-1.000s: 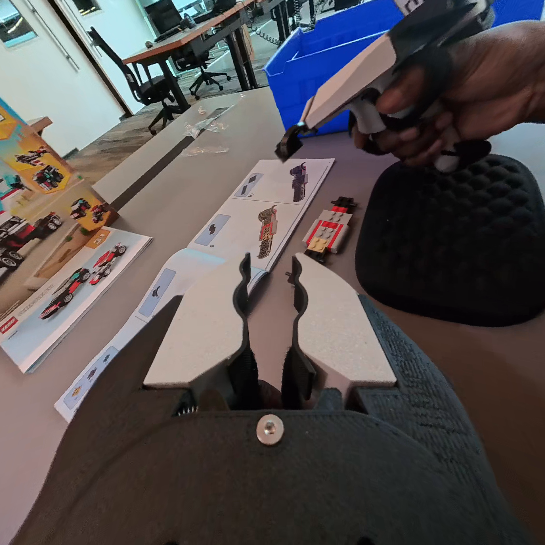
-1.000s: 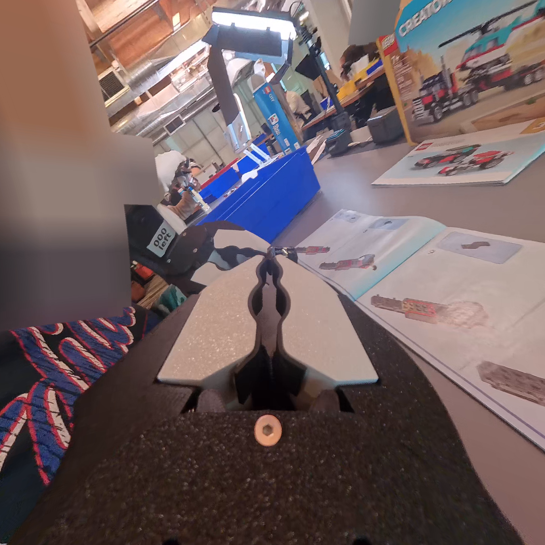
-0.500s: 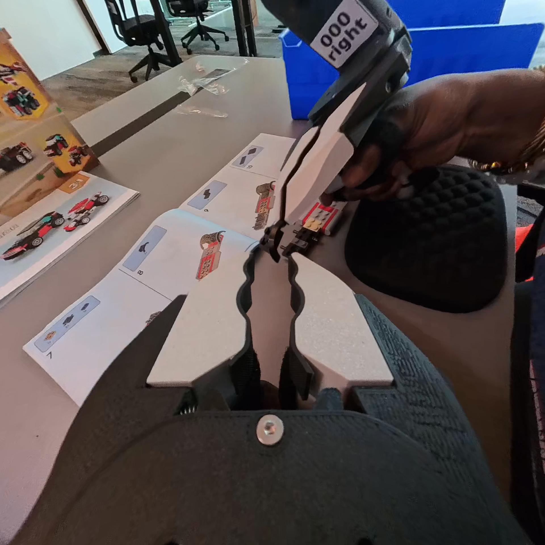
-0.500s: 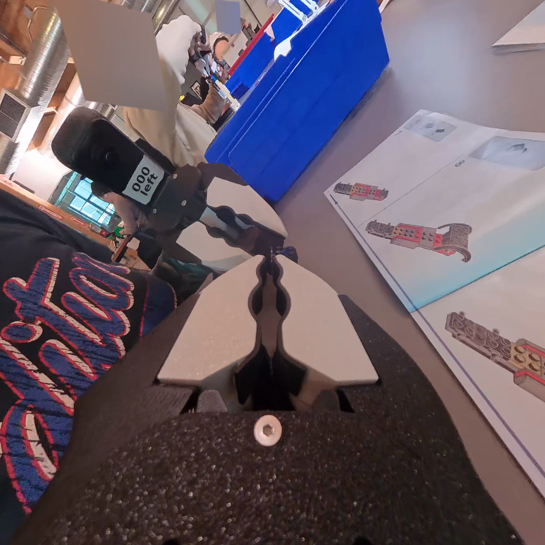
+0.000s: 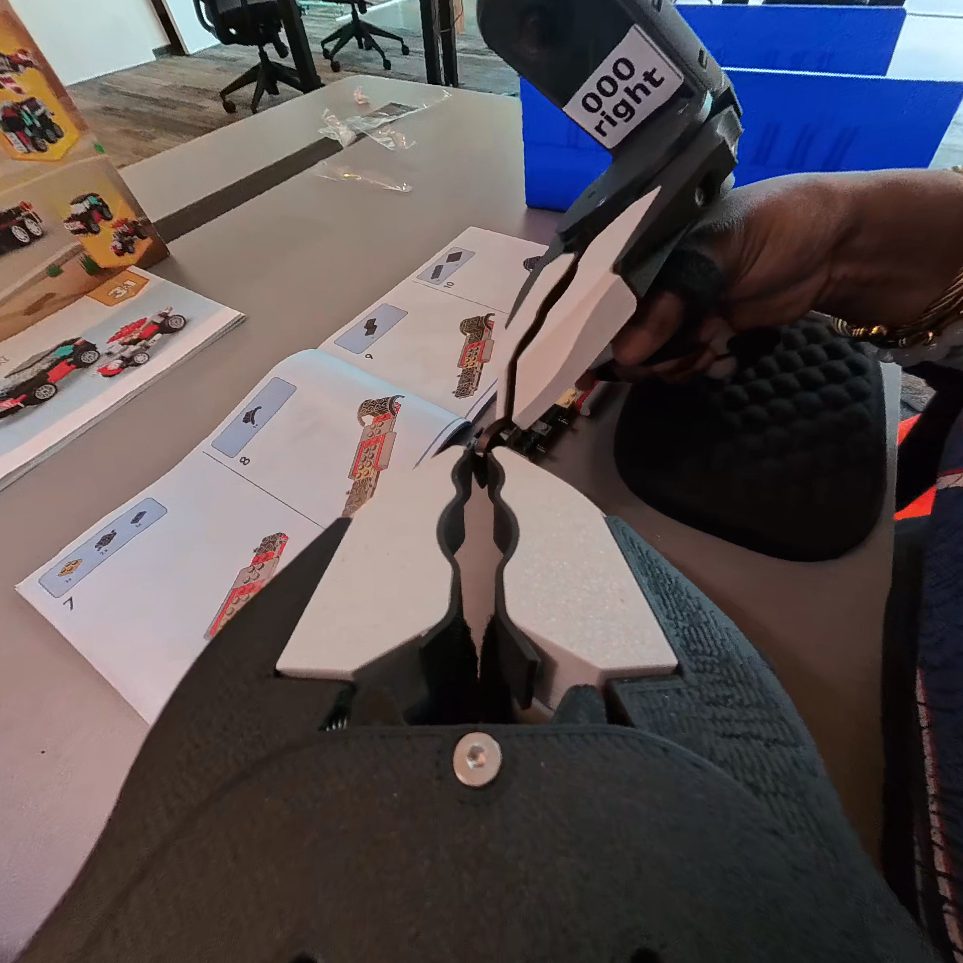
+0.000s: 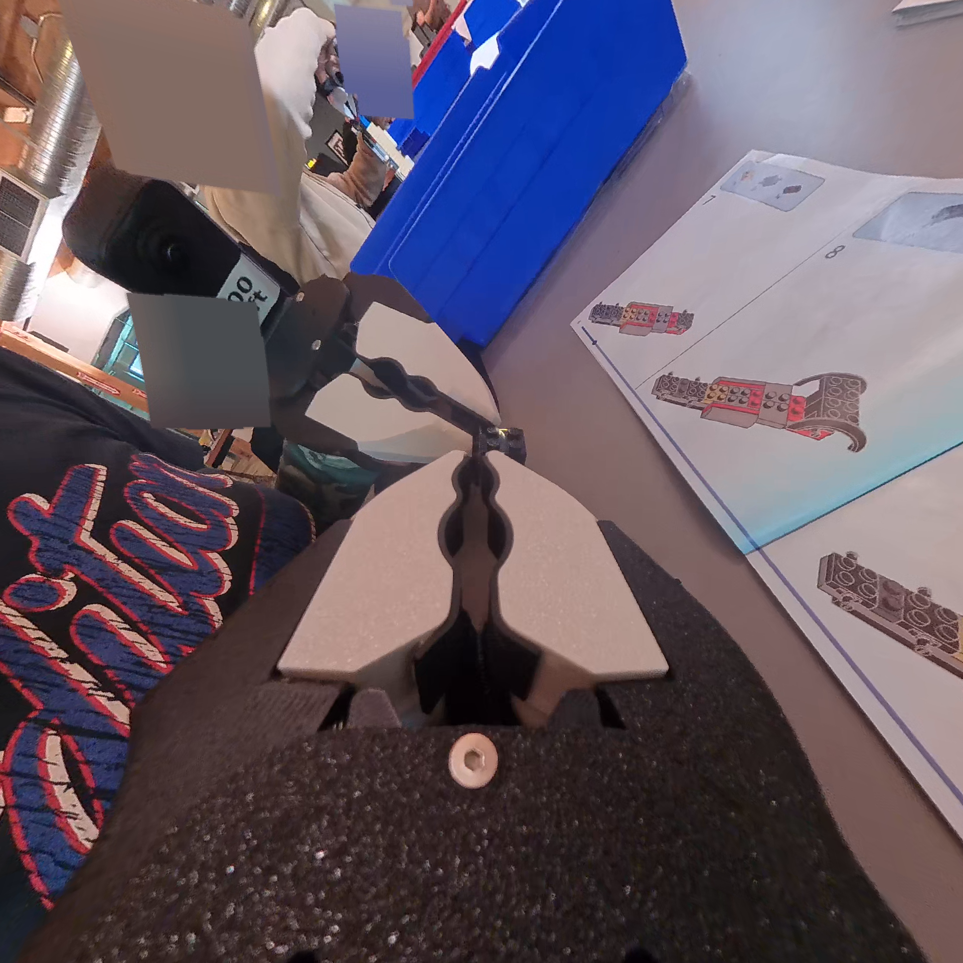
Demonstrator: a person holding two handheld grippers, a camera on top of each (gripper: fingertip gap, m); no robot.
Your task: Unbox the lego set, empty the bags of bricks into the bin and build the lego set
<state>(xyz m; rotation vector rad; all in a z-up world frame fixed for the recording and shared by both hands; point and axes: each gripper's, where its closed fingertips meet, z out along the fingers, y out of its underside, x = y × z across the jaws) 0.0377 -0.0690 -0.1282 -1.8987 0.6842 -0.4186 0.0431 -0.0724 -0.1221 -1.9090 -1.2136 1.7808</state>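
In the left wrist view my left gripper (image 5: 478, 458) has its jaws closed to a narrow gap, with a small black brick (image 5: 480, 470) pinched at the tips. My right gripper (image 5: 492, 435), held by a hand (image 5: 807, 260), points down from the upper right, and its tips meet the same spot. In the right wrist view my right gripper (image 6: 477, 457) is shut on the small black brick (image 6: 501, 437), and the left gripper (image 6: 490, 417) touches it from the left. A partly built red, grey and black model (image 5: 547, 424) lies on the table just behind the tips, mostly hidden.
An open instruction booklet (image 5: 312, 443) lies left of the grippers and also shows in the right wrist view (image 6: 781, 365). A blue bin (image 5: 834, 130) stands behind. A black cushioned pad (image 5: 755, 443) lies at right. The set's box (image 5: 52, 208), another booklet (image 5: 104, 354) and empty clear bags (image 5: 365, 125) lie farther left. Less than 4 cm separates the two grippers' tips.
My right gripper came down from near the bin with the black brick to my left gripper's tips. My left gripper's jaws went from open to closed on the brick.
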